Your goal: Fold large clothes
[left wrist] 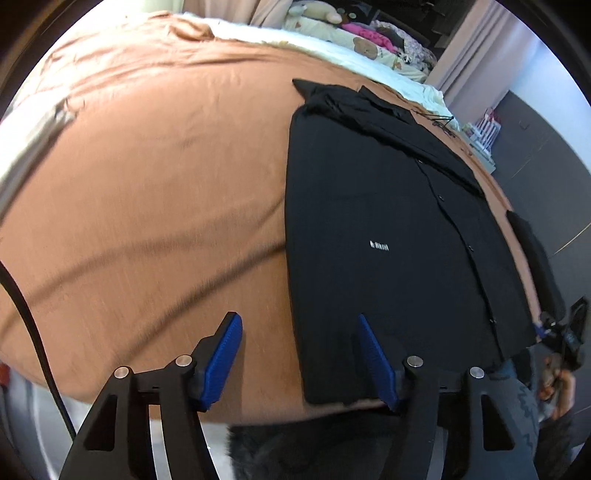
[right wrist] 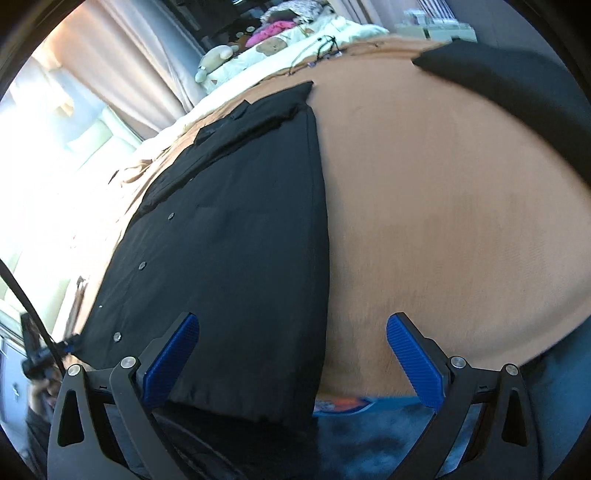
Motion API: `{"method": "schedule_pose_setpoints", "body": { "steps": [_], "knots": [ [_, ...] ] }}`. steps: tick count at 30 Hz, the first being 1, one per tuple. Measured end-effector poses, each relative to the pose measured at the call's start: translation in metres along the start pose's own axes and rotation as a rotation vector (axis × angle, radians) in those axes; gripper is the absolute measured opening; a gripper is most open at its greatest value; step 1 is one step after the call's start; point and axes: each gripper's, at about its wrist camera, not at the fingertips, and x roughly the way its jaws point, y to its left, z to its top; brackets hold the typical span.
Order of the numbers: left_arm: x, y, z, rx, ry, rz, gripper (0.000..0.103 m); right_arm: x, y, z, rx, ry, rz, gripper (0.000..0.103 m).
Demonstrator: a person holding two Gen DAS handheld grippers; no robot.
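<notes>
Your left black gripper with blue ribbed pads (left wrist: 297,325) gapes wide — your right black blue-padded gripper (right wrist: 293,325) likewise, both empty.

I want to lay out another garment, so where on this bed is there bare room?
The brown bedspread lies bare left of the black shirt, and again between the shirt's right edge and the dark garment. It is crowded at the head, with plush toys and bedding.

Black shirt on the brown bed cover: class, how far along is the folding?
Done: the black shirt lies flat on the brown bed cover, buttoned, with both long sides already straight and its sleeves folded in near the collar. In hand: nothing; the left gripper and right gripper are open over the hem. Left, probably: folding the hem up toward the collar.
</notes>
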Motion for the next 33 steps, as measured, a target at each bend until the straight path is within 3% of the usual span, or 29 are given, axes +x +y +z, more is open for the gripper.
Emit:
{"method": "schedule_pose_setpoints", "body": {
  "steps": [7, 12, 14, 17, 20, 21, 23, 26, 33],
  "knots": [
    [0.006, 0.01, -0.012, -0.102, 0.037, -0.124, 0.058, -0.004, -0.021, -0.014, 0.095, 0.009, 0.155, 0.102],
    [0.016, 0.015, -0.004, -0.175, 0.066, -0.21, 0.048, -0.003, -0.036, -0.013, 0.188, -0.017, 0.258, 0.094],
    [0.023, 0.014, 0.001, -0.193, 0.077, -0.234, 0.045, 0.001, -0.043, -0.011, 0.234, -0.023, 0.288, 0.078],
    [0.034, 0.015, 0.007, -0.235, 0.084, -0.277, 0.044, 0.014, -0.053, -0.014, 0.317, -0.036, 0.317, 0.076],
    [0.037, 0.015, 0.006, -0.261, 0.087, -0.298, 0.042, 0.02, -0.059, -0.014, 0.37, -0.052, 0.345, 0.063],
    [0.035, 0.016, 0.006, -0.265, 0.087, -0.298, 0.035, 0.021, -0.062, -0.019, 0.383, -0.053, 0.352, 0.057],
    [0.033, 0.021, 0.002, -0.293, 0.098, -0.303, 0.019, 0.023, -0.066, -0.03, 0.406, -0.046, 0.38, 0.028],
    [0.026, 0.026, -0.004, -0.325, 0.082, -0.328, 0.011, 0.026, -0.065, -0.034, 0.374, -0.022, 0.366, 0.007],
    [-0.02, 0.009, -0.001, -0.275, -0.017, -0.336, 0.008, -0.022, -0.038, -0.016, 0.264, -0.112, 0.391, 0.002]
  ]
}}
